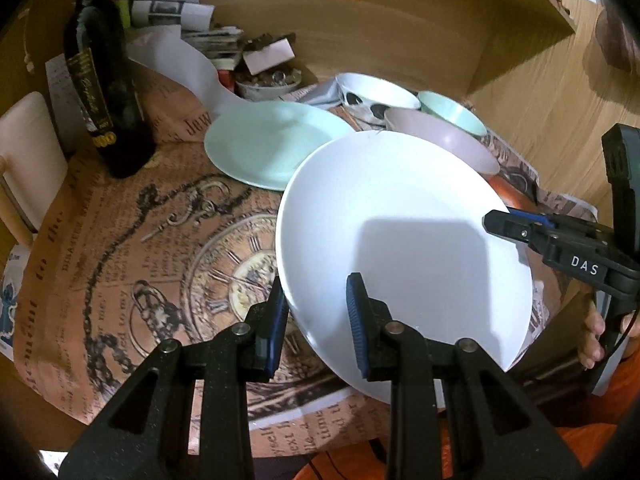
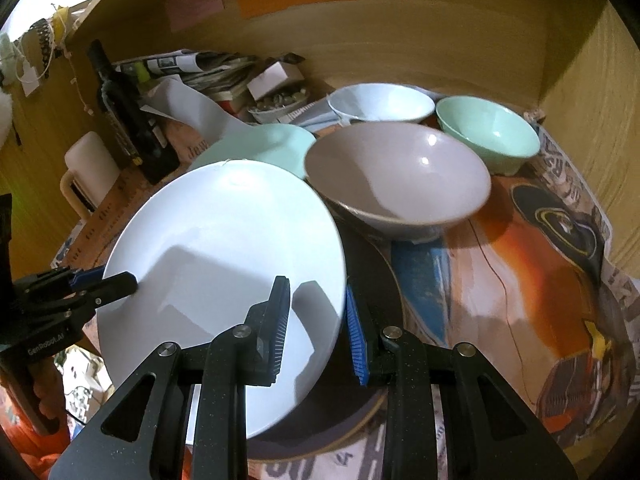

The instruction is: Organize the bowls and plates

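Note:
A large white plate [image 1: 400, 248] [image 2: 224, 264] is held up off the table between both grippers. My left gripper [image 1: 316, 320] straddles its left rim, one finger under and one over, with a gap between the pads. My right gripper [image 2: 318, 332] straddles its right rim the same way. A mint plate [image 1: 268, 140] [image 2: 264, 146] lies behind it. A dark round plate [image 2: 360, 360] lies beneath the white one. A grey-pink bowl [image 2: 400, 176] [image 1: 440, 136], a white bowl [image 2: 380, 102] [image 1: 376, 96] and a mint bowl [image 2: 488, 132] [image 1: 452, 112] stand at the back.
A dark wine bottle [image 1: 104, 92] [image 2: 128, 112] stands at the left. A pile of papers [image 2: 200, 68] and a small dish of trinkets [image 1: 268, 80] sit by the wooden back wall. A wooden side wall [image 2: 592, 100] closes the right. Printed paper [image 1: 140, 240] covers the table.

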Demonstrator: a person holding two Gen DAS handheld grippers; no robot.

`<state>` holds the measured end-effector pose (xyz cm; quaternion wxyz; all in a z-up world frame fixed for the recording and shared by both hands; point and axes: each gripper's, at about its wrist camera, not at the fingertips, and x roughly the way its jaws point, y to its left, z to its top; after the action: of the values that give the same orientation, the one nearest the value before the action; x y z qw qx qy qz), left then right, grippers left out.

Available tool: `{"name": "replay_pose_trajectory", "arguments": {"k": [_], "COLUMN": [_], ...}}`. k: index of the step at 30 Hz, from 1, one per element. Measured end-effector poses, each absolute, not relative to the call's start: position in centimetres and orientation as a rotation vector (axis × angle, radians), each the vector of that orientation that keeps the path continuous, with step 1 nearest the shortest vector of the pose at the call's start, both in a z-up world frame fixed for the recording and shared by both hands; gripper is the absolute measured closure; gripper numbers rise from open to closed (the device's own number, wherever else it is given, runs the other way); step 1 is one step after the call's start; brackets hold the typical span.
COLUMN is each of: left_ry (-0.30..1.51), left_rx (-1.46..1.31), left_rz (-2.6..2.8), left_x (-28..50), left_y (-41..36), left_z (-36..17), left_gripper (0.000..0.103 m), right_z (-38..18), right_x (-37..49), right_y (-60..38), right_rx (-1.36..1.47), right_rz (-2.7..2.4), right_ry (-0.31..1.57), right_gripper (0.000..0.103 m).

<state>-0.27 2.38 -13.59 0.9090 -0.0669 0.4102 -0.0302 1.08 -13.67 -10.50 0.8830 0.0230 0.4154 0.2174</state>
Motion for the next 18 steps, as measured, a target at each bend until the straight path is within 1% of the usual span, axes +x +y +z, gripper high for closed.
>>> {"name": "replay_pose_trajectory", "arguments": {"k": [18], "left_ry": [0.897], "left_rx": [-0.122], "left_rz": [-0.071], "left_x": [0.9], "left_y": [0.6], "left_z": [-15.0], "left_gripper": [0.074], "right_z": [-12.2], "right_x": [1.3], "right_y": [-15.3], "right_rx": [0.072], "right_rz": [0.447], "right_ry": [0.931], "right_gripper": [0.078]}}
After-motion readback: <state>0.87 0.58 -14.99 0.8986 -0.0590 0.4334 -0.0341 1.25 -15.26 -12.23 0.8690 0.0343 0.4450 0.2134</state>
